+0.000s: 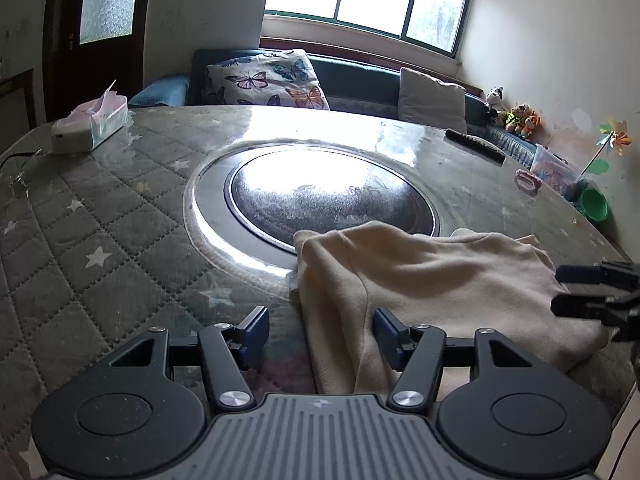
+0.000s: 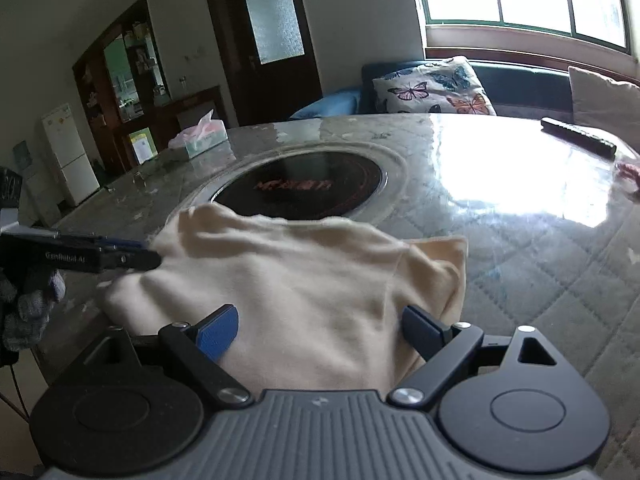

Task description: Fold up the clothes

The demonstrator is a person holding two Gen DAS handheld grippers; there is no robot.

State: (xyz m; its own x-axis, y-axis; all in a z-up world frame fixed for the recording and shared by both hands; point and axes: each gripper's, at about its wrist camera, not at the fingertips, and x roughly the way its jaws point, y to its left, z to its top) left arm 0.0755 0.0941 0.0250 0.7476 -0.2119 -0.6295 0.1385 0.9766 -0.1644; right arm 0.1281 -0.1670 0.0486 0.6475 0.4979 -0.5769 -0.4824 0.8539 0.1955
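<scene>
With both the left tongs (image 1: 321, 336) and right tongs (image 2: 320, 330) apart and gripping nothing, the cloth (image 1: 432, 280) lies bunched at the counter (image 1: 120, 216) near edge, where its overhang could drag it off.

Ahead of each claw, a round black cooktop (image 1: 332, 192) sits sunk in the glass-topped bench (image 1: 100, 216). Far left of the left claw rests a tissue box (image 1: 94, 122). Beyond the right claw, to its right, lies a dark remote (image 2: 578, 136). A butterfly pillow (image 1: 266, 80) leans on the sofa behind.
</scene>
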